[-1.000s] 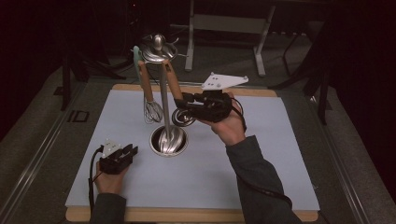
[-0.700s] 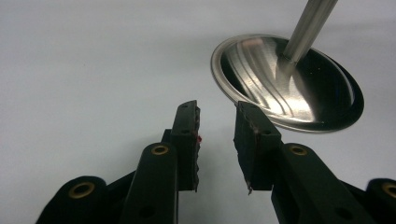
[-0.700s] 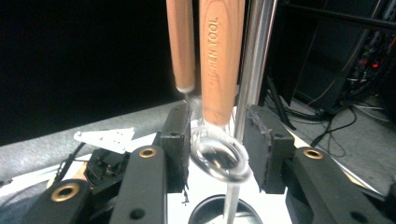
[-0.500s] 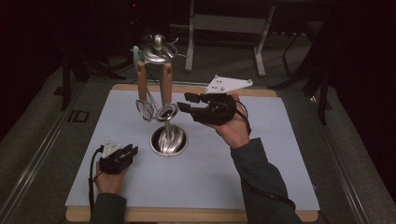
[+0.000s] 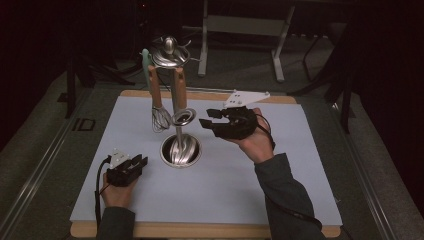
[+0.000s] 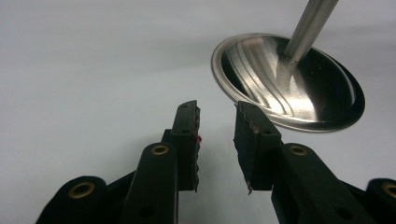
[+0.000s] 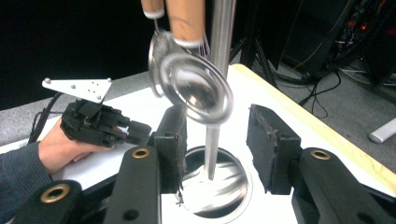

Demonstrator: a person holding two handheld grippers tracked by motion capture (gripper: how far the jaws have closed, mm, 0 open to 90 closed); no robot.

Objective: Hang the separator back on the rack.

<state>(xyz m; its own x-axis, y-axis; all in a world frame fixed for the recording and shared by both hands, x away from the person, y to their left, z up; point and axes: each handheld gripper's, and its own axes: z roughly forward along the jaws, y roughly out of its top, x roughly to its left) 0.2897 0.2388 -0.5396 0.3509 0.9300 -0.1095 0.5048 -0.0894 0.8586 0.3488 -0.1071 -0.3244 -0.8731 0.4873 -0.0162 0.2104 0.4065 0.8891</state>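
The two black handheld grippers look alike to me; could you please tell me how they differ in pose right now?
The left gripper sits low on the pale blue mat, short of the round steel stand base. The right gripper is held raised, its jaws aimed at the hanging steel strainer. Both stand open and hold nothing.

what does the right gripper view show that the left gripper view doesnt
Right gripper view: the hanging strainer with its wooden handle, blurred, just beyond its own open right gripper; the left gripper farther off in a hand; and the table's wooden edge.

Left gripper view: a close look at its own open jaws, empty, low over the white mat.

Both: the stand's round steel base and its pole, plus the mat.
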